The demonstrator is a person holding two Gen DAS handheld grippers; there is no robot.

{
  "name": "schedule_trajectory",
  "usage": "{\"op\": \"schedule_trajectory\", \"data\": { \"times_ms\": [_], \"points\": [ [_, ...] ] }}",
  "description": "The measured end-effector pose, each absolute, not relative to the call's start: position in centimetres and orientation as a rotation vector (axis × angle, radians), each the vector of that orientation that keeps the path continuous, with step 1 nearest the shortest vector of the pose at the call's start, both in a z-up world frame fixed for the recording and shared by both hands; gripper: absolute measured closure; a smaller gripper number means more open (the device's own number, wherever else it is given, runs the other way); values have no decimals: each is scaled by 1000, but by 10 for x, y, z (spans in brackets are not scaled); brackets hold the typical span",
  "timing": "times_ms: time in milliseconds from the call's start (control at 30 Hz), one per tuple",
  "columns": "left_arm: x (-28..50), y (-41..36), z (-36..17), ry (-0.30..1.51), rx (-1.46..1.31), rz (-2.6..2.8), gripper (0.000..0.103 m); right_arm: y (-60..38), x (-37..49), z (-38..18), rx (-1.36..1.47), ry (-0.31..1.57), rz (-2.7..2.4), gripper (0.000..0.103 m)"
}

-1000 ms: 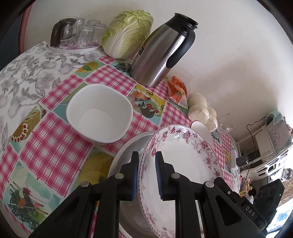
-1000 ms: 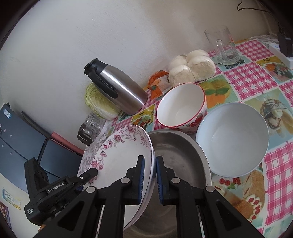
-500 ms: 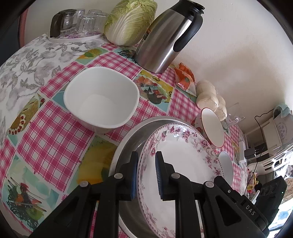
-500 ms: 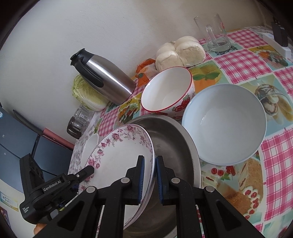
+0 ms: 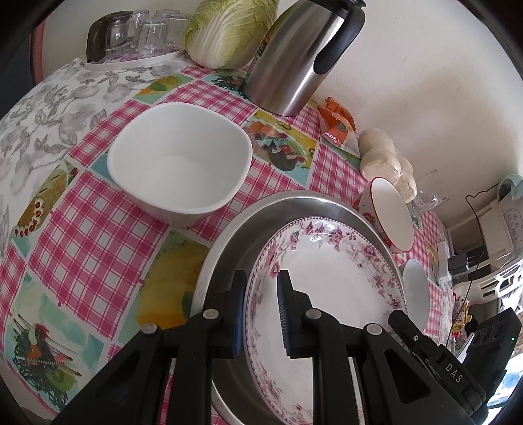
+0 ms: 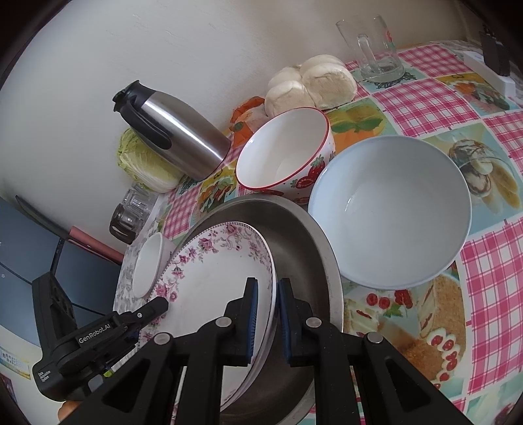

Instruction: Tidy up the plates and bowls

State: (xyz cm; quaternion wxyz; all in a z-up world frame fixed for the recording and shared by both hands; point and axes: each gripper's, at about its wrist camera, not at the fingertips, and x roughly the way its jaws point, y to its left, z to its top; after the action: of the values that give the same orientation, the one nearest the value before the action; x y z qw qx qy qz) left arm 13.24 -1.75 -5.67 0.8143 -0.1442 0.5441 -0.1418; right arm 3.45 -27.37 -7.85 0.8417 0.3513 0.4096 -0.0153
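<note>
A floral plate (image 5: 330, 281) with a pink flower rim sits tilted inside a steel basin (image 5: 228, 235). My left gripper (image 5: 260, 314) is shut on the plate's left rim. My right gripper (image 6: 267, 318) is shut on the opposite rim of the same plate (image 6: 209, 281), over the steel basin (image 6: 304, 248). A white square bowl (image 5: 179, 166) stands left of the basin. A red-rimmed strawberry bowl (image 6: 284, 153) and a pale blue bowl (image 6: 392, 209) stand to its right.
A steel thermos jug (image 5: 300, 52), a cabbage (image 5: 228, 29), a tray of glasses (image 5: 137, 36), steamed buns (image 6: 313, 81) and a glass mug (image 6: 372, 45) line the wall. An orange packet (image 5: 336, 124) lies by the jug. The checked tablecloth (image 5: 81, 229) covers the table.
Both grippers have lowered the floral plate deeper into the steel basin. The plate lies flatter now, and both cameras have come closer to the table.
</note>
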Motion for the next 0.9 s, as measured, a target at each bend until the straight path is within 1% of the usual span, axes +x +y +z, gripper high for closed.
{"op": "schedule_trajectory", "data": {
  "times_ms": [600, 900],
  "points": [
    [134, -22, -68, 1188, -275, -290, 85, -270, 38, -77, 703, 883, -60, 89],
    [134, -28, -71, 1190, -246, -284, 85, -252, 44, -71, 508, 933, -133, 89]
  ]
}}
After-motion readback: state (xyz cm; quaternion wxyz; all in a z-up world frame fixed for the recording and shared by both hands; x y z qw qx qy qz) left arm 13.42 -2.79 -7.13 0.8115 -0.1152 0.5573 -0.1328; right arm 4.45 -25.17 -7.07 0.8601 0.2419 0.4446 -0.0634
